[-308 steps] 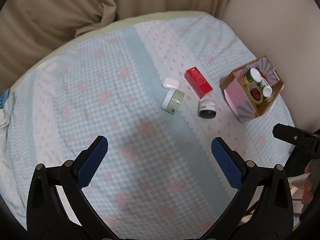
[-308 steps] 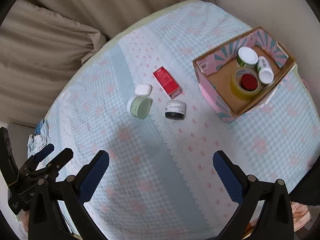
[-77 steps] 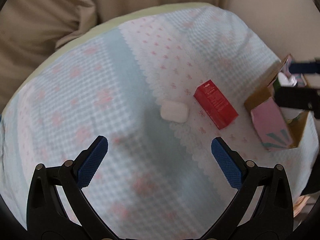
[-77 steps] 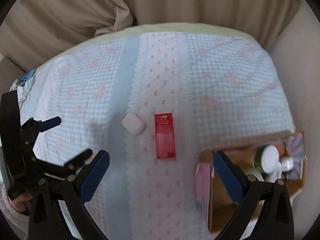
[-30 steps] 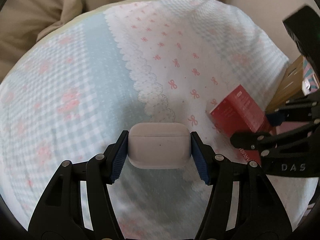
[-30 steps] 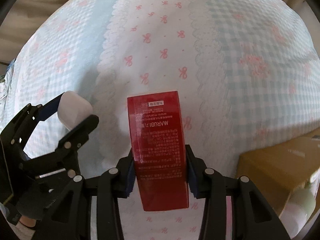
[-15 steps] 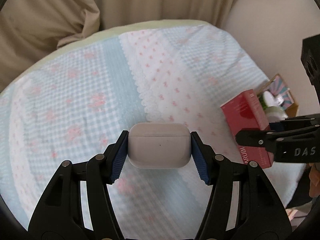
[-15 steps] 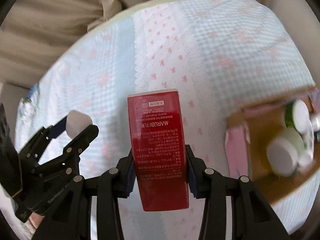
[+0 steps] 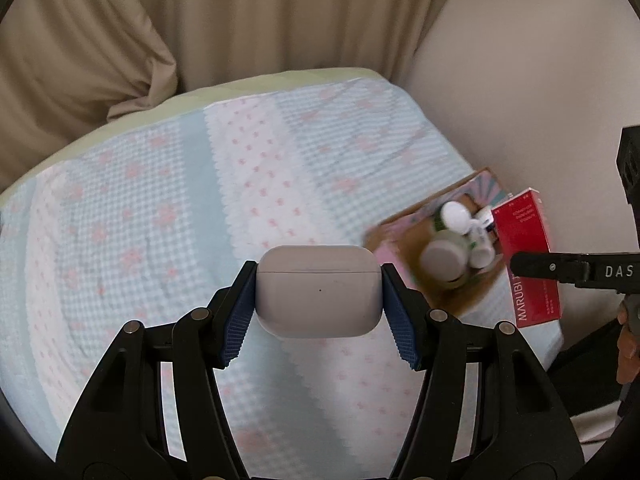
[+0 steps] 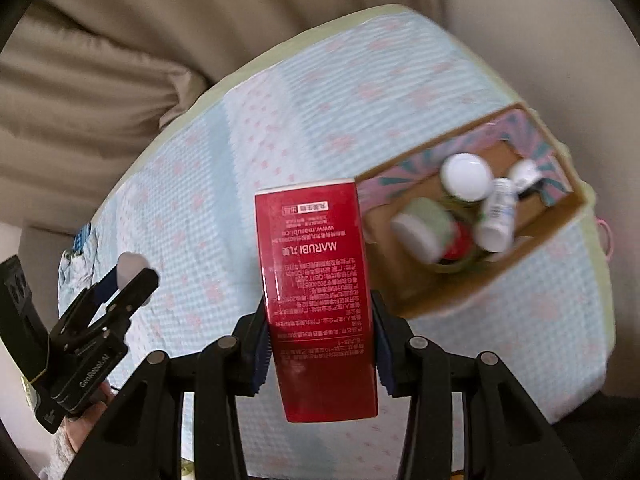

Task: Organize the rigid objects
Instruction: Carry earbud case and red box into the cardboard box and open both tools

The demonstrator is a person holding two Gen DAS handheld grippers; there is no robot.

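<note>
Both grippers have risen off the bedspread (image 9: 168, 208) since a second ago, each carrying its load, and the cardboard box (image 10: 516, 280) has come into both views. In the right wrist view the box sits at two o'clock, already crowded with jars and a bottle.

Right gripper (image 10: 320, 344) is pinched tight on the red carton (image 10: 316, 280), pads low on its long sides, so most of the carton overhangs forward. Judged risk: the carton pivots or slips in the pads on the way over, or strikes the jars on entry, because little free floor remains.

Left gripper (image 9: 318, 294) is clamped on the white earbud case (image 9: 318, 290) at mid-frame, with the box at three o'clock. Judged risk: the smooth, rounded shell squirts out under pressure, or both tools collide above the narrow opening if they arrive together.
</note>
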